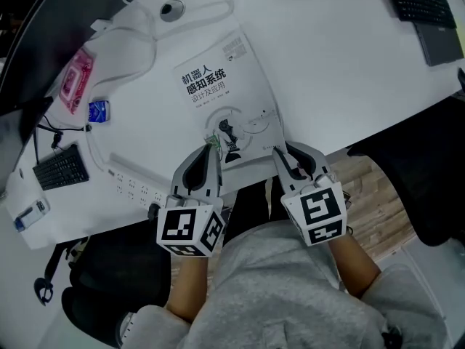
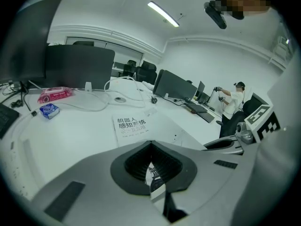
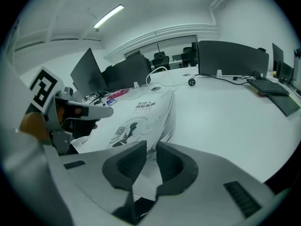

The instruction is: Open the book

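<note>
A white paperback book with dark printed characters lies closed near the table's front edge, and also shows in the left gripper view. My left gripper is at its near left corner. There its jaws meet at the tips, with a strip of the cover pinched between the pads. My right gripper is at the near right corner. Its jaws stand a little apart with the book's white corner in the gap. From this side the cover bulges upward.
On the table's left part are a white power strip, a black keyboard, a pink packet and a small blue packet. Cables loop behind the book. Another keyboard lies far right. A person stands at a distant desk.
</note>
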Tool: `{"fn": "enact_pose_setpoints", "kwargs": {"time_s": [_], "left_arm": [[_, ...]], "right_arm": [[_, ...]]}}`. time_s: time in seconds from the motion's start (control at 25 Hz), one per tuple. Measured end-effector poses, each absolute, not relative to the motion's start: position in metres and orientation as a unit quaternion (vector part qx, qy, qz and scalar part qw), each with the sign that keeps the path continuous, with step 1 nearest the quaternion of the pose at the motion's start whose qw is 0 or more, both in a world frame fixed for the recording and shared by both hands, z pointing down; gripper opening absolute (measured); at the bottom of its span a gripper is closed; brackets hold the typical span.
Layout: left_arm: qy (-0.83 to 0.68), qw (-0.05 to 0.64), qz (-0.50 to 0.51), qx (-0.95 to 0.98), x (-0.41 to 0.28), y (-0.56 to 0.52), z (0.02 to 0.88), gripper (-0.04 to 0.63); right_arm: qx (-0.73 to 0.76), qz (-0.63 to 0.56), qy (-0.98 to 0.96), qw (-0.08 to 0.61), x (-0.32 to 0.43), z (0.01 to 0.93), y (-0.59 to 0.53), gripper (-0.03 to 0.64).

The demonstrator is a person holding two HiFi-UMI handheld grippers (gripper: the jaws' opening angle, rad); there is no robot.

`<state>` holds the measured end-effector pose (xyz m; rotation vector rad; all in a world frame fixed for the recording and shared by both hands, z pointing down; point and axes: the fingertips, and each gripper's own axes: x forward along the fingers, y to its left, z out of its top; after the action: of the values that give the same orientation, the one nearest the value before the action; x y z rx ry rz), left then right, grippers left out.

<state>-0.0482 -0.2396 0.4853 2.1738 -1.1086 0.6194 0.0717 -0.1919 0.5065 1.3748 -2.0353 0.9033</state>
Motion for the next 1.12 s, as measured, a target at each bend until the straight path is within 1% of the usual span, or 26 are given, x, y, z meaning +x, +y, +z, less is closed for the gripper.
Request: {"fn": "enact_pose_setpoints", "kwargs": {"time_s": [0.32, 0.56, 0.8, 0.96, 1.04, 1.12], "left_arm": [[-0.412, 0.301, 0.24, 0.826, -0.05, -0.232, 0.481, 0.009], [-0.409, 0.302, 0.243, 0.826, -0.051, -0.231, 0.481, 0.009], [-0.406, 0.304, 0.247, 0.826, -0.052, -0.23, 0.484, 0.009], [-0.404, 0.307, 0.248, 0.825, -0.053, -0.229, 0.486, 0.009], [-0.404, 0.312, 0.245, 0.824, -0.052, -0.229, 0.486, 0.009], [-0.403, 0.315, 0.243, 0.824, -0.052, -0.228, 0.486, 0.009]], "right_arm": [[0.513, 0.327, -0.744, 0.277, 0.075, 0.519, -0.191, 0.096], [0.519, 0.319, -0.74, 0.283, 0.076, 0.523, -0.192, 0.126], [0.522, 0.268, -0.75, 0.306, 0.072, 0.518, -0.193, 0.152], [0.516, 0.232, -0.757, 0.328, 0.069, 0.517, -0.192, 0.153], [0.517, 0.256, -0.757, 0.308, 0.07, 0.52, -0.193, 0.152], [0.525, 0.294, -0.754, 0.264, 0.072, 0.519, -0.195, 0.12]]}}
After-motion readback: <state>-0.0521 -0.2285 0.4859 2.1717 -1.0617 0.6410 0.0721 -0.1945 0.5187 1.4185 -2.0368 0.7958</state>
